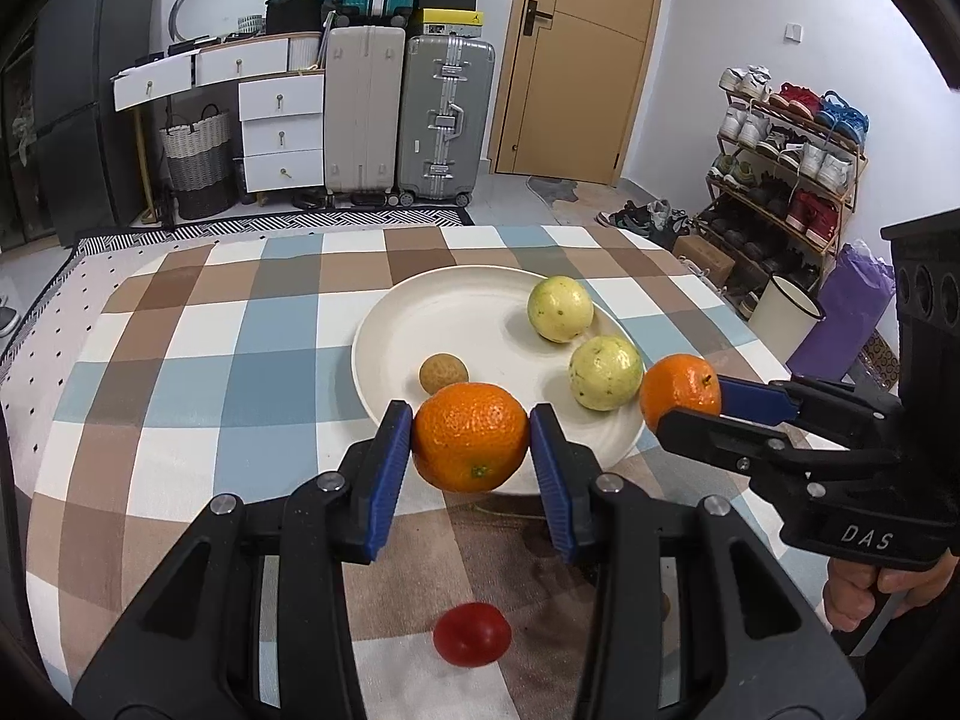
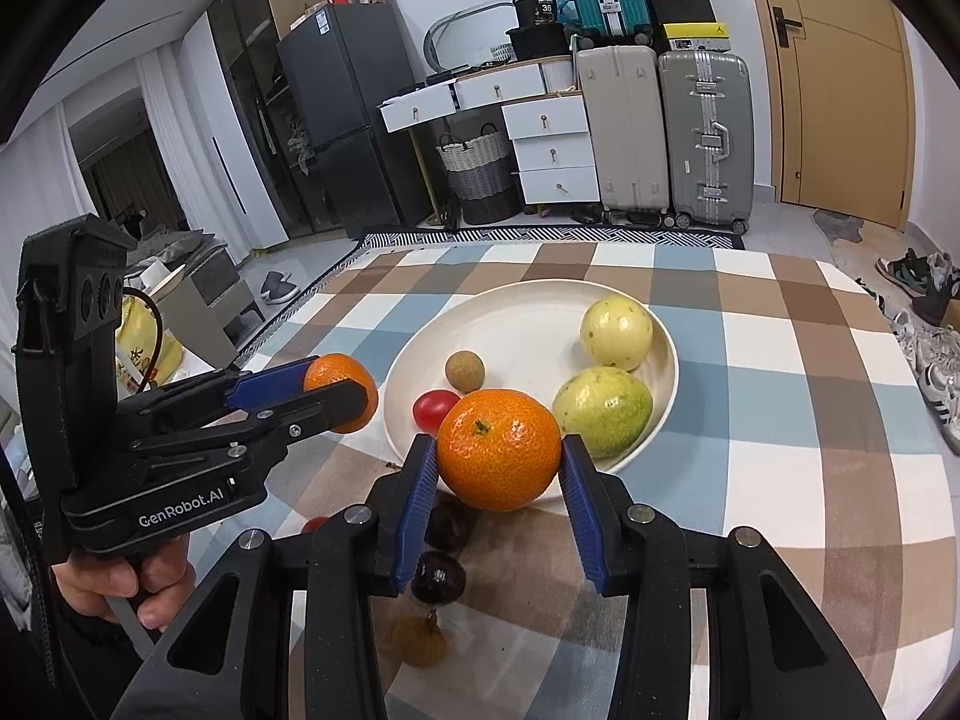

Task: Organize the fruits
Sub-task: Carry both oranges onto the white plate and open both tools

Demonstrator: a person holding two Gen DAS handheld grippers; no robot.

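My left gripper [image 1: 471, 441] is shut on an orange [image 1: 471, 437] and holds it above the near rim of the white plate [image 1: 456, 306]. My right gripper [image 2: 499, 465] is shut on a second orange [image 2: 498, 449] at the plate's near right edge; it also shows in the left wrist view [image 1: 680, 391]. On the plate [image 2: 528, 312] lie two pale green guavas [image 1: 560, 308] [image 1: 605, 372] and a small brown longan [image 1: 443, 373]. A red cherry tomato [image 1: 472, 633] lies on the cloth below my left gripper.
The table has a checked cloth [image 1: 198, 360]. A red tomato [image 2: 435, 409] sits by the plate's rim, and dark fruits [image 2: 438, 577] and a brown one [image 2: 417, 639] lie under my right gripper. Suitcases [image 1: 408, 120], drawers and a shoe rack [image 1: 786, 168] stand behind.
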